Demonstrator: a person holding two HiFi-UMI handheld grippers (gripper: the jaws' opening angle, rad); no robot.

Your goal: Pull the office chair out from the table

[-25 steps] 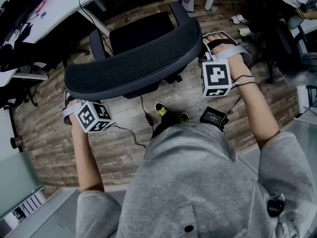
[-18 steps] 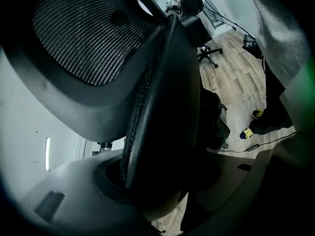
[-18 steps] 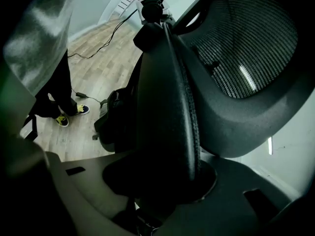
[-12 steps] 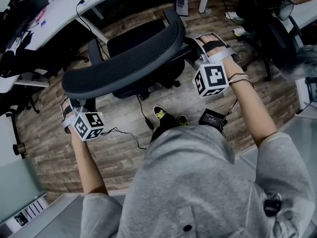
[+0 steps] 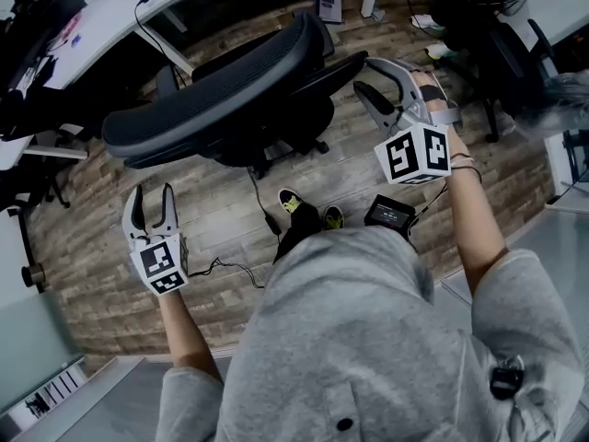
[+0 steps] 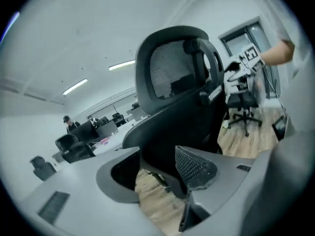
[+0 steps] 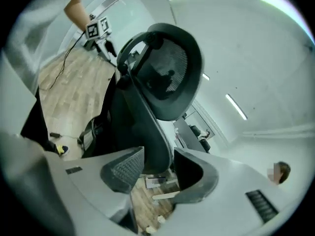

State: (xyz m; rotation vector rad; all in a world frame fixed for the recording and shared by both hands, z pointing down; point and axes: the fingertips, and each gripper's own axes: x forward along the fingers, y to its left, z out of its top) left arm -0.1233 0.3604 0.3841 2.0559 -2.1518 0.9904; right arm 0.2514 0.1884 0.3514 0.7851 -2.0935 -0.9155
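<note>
Two grippers stand spread and empty-handed beside the office chair (image 5: 221,109), which sits on the wooden floor (image 5: 83,247) between the person and the white table (image 5: 120,7) at the upper left. The backrest's long top edge runs slantwise, its left end close to the table's curved rim. Bare floor lies open between the chair and the person, crossed only by a cable (image 5: 260,205), with a black box (image 5: 391,215) further right.

The left gripper (image 5: 153,191) hangs over bare floor, well apart from the backrest. Its jaws have just been closing a little, yet they stand wide with nothing between them. The right gripper (image 5: 365,75) is just beside the chair's right end. Its jaws have just been opening, and its own view shows the backrest's edge (image 7: 152,132) in line with the gap without either pad pressing on it. Whether a fingertip brushes the armrest is hard to tell.

A second ago both grippers were at the two ends of the backrest's top edge. Both are now clear of it, and the chair has swung further askew.

The chair's wheeled base is mostly hidden under the seat, the table is cut off by the frame, and the person's grey top (image 5: 368,339) covers the near floor.
</note>
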